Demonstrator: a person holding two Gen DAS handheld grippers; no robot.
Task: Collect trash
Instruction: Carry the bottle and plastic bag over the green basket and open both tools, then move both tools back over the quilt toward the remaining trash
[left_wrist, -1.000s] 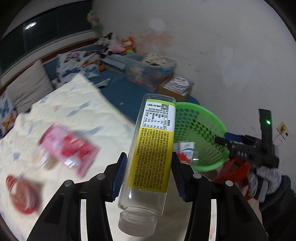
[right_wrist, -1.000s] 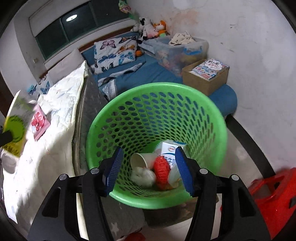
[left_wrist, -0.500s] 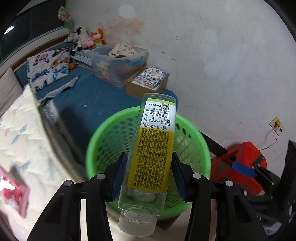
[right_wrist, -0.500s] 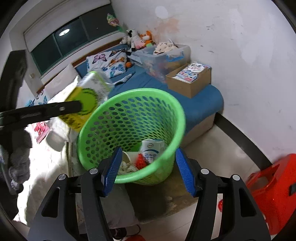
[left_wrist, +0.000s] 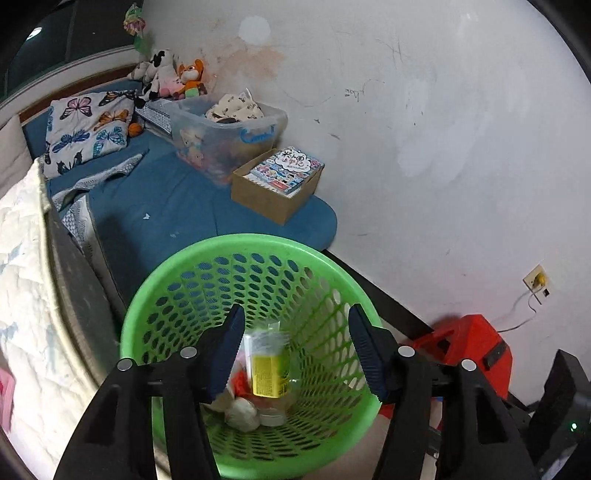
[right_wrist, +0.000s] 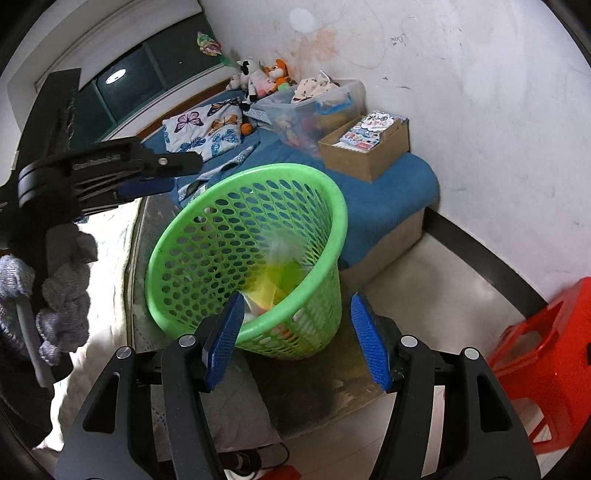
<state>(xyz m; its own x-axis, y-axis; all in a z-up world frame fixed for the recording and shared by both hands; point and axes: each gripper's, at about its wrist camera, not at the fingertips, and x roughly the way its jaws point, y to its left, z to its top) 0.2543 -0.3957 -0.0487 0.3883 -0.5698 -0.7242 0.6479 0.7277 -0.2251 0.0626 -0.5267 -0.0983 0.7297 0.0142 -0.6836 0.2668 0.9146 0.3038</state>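
A green perforated basket (left_wrist: 258, 247) stands on the floor beside the bed; it also shows in the right wrist view (right_wrist: 332, 206). A clear bottle with a yellow label (left_wrist: 267, 373) lies inside it among other trash, blurred in the right wrist view (right_wrist: 275, 277). My left gripper (left_wrist: 297, 350) is open and empty, right above the basket. My right gripper (right_wrist: 295, 338) is open and empty, a little back from the basket's near wall. The left gripper also shows in the right wrist view (right_wrist: 147, 173) above the basket's left rim.
A bed with a white quilt (left_wrist: 22, 295) lies left of the basket. A blue mattress (left_wrist: 177, 206) carries a cardboard box (left_wrist: 277, 188) and a clear storage tub (left_wrist: 229, 129). A red stool (right_wrist: 546, 350) stands at the right by the white wall.
My left gripper swung from the bed to above the basket, opened and let go of the bottle, which dropped into the basket. My right gripper drew back from the basket.
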